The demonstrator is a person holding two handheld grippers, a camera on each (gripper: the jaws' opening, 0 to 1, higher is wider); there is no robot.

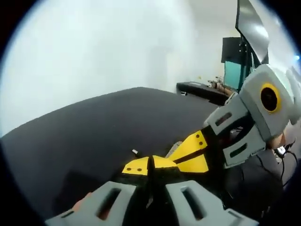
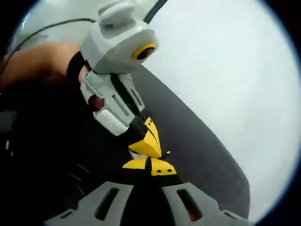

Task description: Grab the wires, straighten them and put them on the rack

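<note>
In the left gripper view my left gripper (image 1: 150, 165) is shut, its yellow tips pressed together low over the black table (image 1: 94, 127). My right gripper (image 1: 190, 151) comes in from the right, its tips touching the left one's. In the right gripper view my right gripper (image 2: 150, 166) is shut too, and the left gripper (image 2: 147, 141) reaches down from the upper left to meet it. A small white end (image 1: 135, 151) pokes out beside the tips, seen also as the white end (image 2: 168, 153). Any dark wire is lost against the black table.
The black table's edge (image 2: 221, 150) runs diagonally before a white wall. A person's hand (image 2: 42, 61) holds the left gripper, and a thin cable (image 2: 51, 24) trails above it. Far off stand a dark desk (image 1: 202, 89) and a screen (image 1: 251, 23).
</note>
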